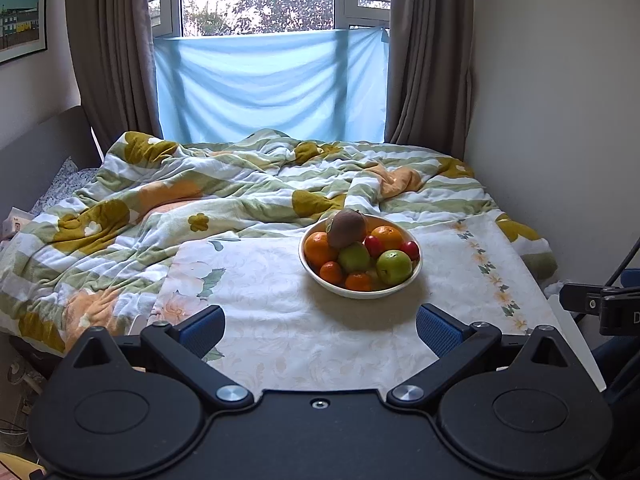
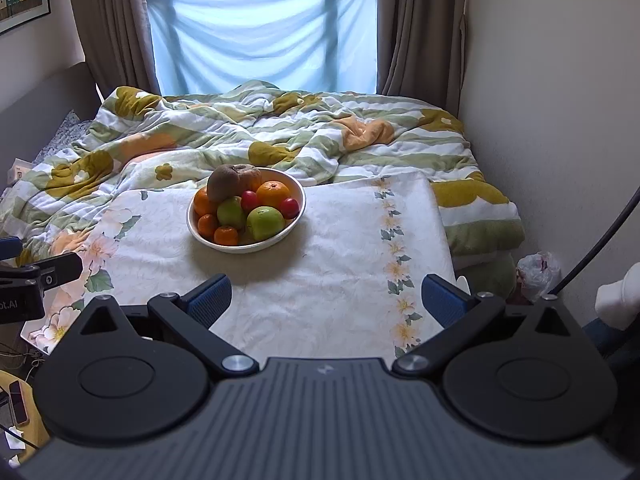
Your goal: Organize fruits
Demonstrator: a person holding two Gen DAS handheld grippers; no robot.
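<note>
A white bowl full of fruit stands on a floral-cloth table. It holds a brown kiwi on top, oranges, a green apple, a pear and small red fruits. My left gripper is open and empty, well short of the bowl. In the right wrist view the bowl with kiwi and green apple sits ahead to the left. My right gripper is open and empty, also short of it.
A bed with a rumpled green, white and mustard quilt lies behind the table. Walls close in on the right. The other gripper's body shows at the right edge and at the left edge. A plastic bag lies on the floor.
</note>
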